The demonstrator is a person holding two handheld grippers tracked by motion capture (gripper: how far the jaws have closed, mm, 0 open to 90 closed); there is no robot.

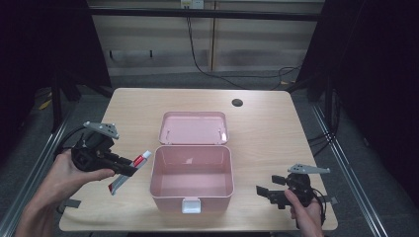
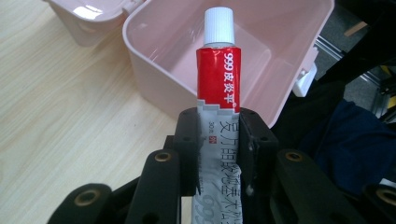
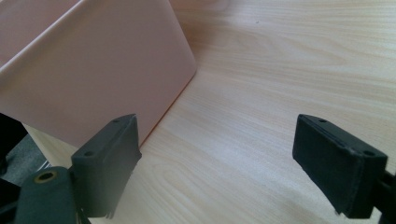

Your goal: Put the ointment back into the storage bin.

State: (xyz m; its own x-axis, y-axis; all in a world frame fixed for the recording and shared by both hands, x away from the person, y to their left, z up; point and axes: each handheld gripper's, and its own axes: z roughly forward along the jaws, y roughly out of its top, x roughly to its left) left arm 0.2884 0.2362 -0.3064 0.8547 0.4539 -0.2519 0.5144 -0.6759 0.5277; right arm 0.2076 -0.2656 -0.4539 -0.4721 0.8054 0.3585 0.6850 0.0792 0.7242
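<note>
The left gripper [image 1: 129,168] hangs above the table [image 1: 267,133] near its left edge, with bare wood under and behind it. Its jaws are clamped on the silver lower half of the ointment tube [image 2: 218,88], whose red upper part and white cap jut out ahead of the jaws, the cap just at the left wall of the open pink box [image 1: 191,197], above its rim. To the right of the box, the right gripper [image 1: 264,191] hovers near the table's front right corner, jaws spread wide on nothing, the box's wall just beside its left jaw and clear tabletop ahead.
</note>
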